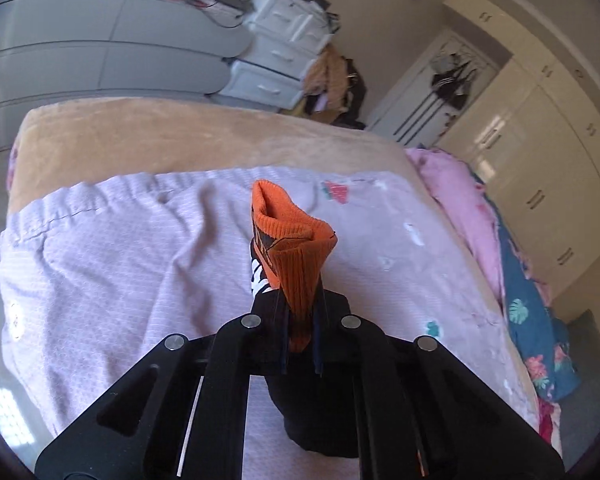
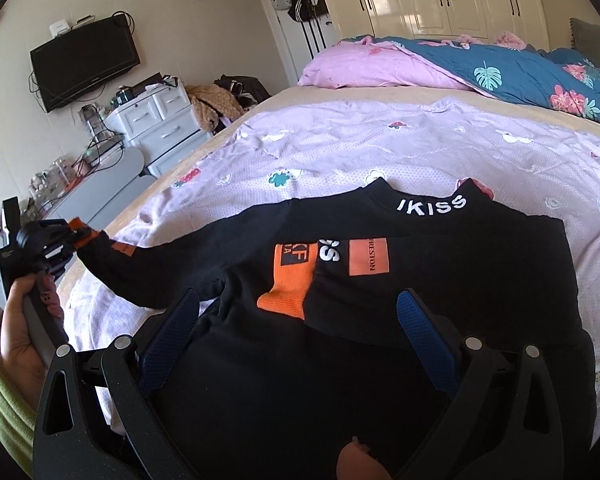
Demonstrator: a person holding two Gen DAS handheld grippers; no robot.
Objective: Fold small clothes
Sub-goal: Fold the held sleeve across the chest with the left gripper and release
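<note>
In the right wrist view, at the far left edge, a hand [image 2: 18, 340] in a green sleeve holds the left gripper [image 2: 74, 240], whose fingers are pinched on the orange cuff [image 2: 82, 232] of a black sleeve [image 2: 148, 268]. That sleeve runs from the left middle of the frame toward the centre, stretched out from the black sweater [image 2: 440, 280] that lies flat on the lilac sheet [image 2: 340, 148]. At the centre of the frame the other sleeve is folded across the chest, its orange cuff [image 2: 286, 292] lying beside an orange patch [image 2: 368, 256]; white lettering shows on the collar above. Along the bottom, the right gripper [image 2: 312, 320] hovers over the sweater's lower part with its blue-padded fingers [image 2: 428, 336] spread wide and nothing between them. At the upper left a television [image 2: 86, 62] hangs on the wall above white drawers [image 2: 156, 120]; at the upper right a blue floral quilt [image 2: 520, 76] lies heaped on the bed.

In the left wrist view, the same orange cuff [image 1: 292, 248] stands up at the centre of the frame, clamped between the left gripper's [image 1: 302, 336] closed fingers, with the black sleeve hanging beneath. The lilac sheet [image 1: 120, 260] fills the left and middle, a tan blanket [image 1: 160, 136] shows above it, and cream wardrobes [image 1: 540, 160] stand at the right.
</note>
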